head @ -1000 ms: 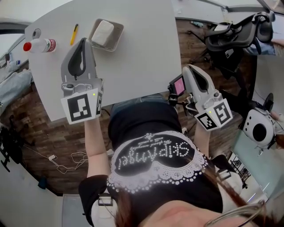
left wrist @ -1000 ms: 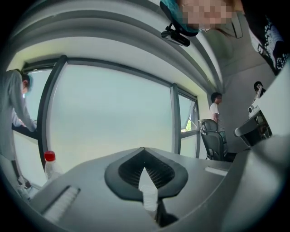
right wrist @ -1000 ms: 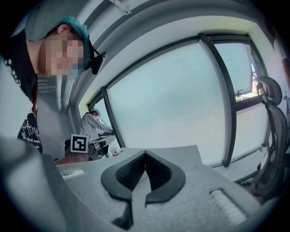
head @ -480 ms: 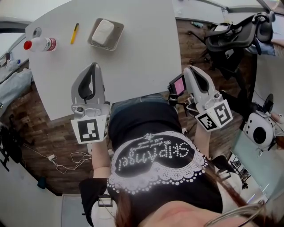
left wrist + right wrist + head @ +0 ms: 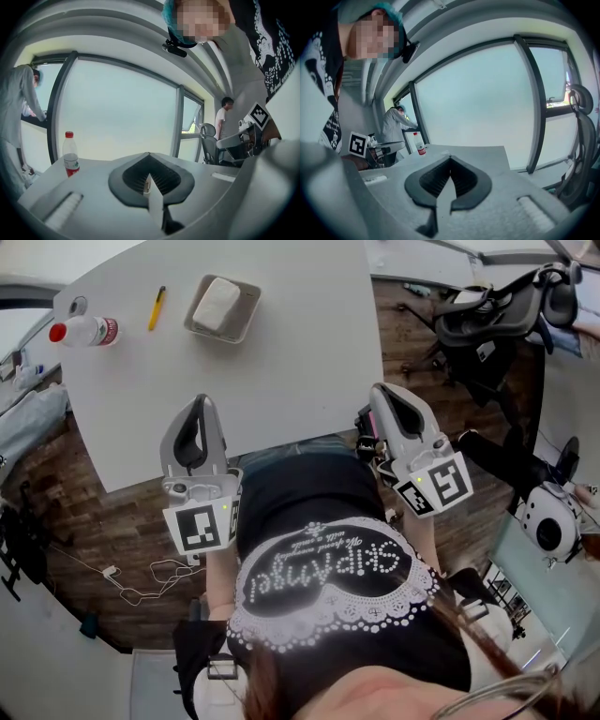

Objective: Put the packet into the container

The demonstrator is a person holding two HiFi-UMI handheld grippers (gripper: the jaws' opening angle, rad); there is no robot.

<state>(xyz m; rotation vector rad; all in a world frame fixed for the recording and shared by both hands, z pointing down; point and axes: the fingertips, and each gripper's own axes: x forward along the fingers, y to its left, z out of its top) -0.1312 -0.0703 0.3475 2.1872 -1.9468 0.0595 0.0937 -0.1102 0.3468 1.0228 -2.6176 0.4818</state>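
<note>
The white, pillow-shaped packet (image 5: 217, 305) lies inside the shallow grey rectangular container (image 5: 246, 318). The container sits near the far edge of the pale grey surface (image 5: 300, 343), toward its left side. No tongs touch either of them.

To the left of the container, a slim yellow pen (image 5: 157, 310) lies on the surface, apart from it. Farther left, by the far left corner, stands a clear plastic bottle with a red cap and a red label (image 5: 84, 333); the left gripper view shows it upright.

The left tongs (image 5: 199, 401) are over the near edge of the surface, well apart from the container, with their tips pointing toward the far side. Their own view shows the two dark ribbed pads drawn together with nothing clamped between them. The marker cube of these tongs hangs off the near edge, above the brown wooden floor (image 5: 84, 512).

The right tongs (image 5: 382, 392) are at the near right corner of the surface, with most of their body off it and above the person's lap. Their own view also shows the pads meeting at the tips, and they hold nothing.

A black office chair (image 5: 487, 324) stands on the floor beyond the right edge of the surface. Both gripper views look out at large windows with dark frames, and other people stand in the background.
</note>
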